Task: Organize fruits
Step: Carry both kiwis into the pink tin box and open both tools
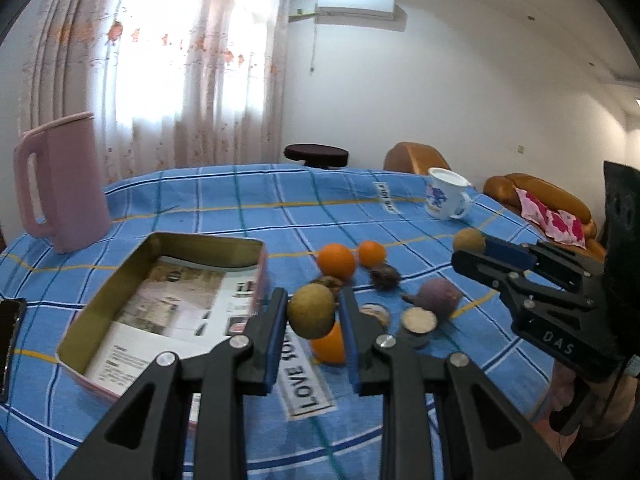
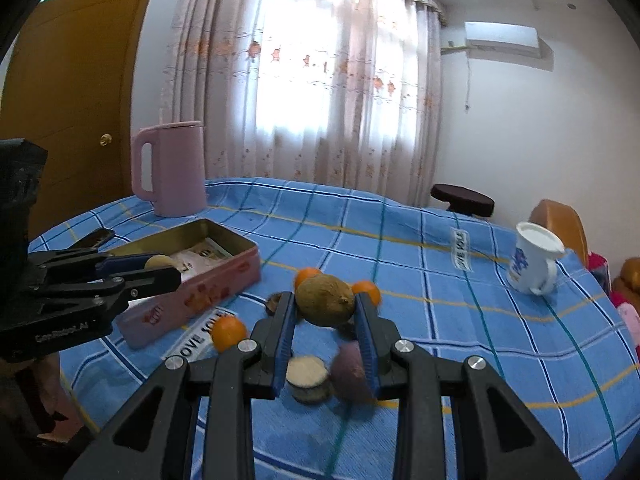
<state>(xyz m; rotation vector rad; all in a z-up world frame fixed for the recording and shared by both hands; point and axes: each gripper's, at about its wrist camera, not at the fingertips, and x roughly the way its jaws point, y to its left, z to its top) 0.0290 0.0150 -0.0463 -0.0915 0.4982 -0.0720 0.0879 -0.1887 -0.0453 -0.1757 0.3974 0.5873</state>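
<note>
My left gripper (image 1: 313, 298) is shut on a round yellow-green fruit (image 1: 311, 314), held above the blue checked cloth just right of the open tin box (image 1: 208, 240). My right gripper (image 2: 324, 299) is shut on a brown, kiwi-like fruit (image 2: 326, 302), lifted over the fruit pile. Each gripper also shows in the other's view: the right gripper (image 1: 470, 249) and the left gripper (image 2: 162, 267). On the cloth lie three oranges (image 1: 336, 261) (image 1: 371, 253) (image 1: 330, 348), a purple fruit (image 1: 438, 297), a dark wrinkled fruit (image 1: 384, 276) and cut halves (image 1: 418, 320). The tin box (image 2: 192, 296) holds only printed paper.
A pink jug (image 1: 64, 184) stands behind the box. A white mug with blue print (image 1: 446, 194) sits at the far right of the table. A dark phone (image 1: 10, 332) lies left of the box. A stool (image 1: 316, 154) and sofa (image 1: 536, 196) stand beyond the table.
</note>
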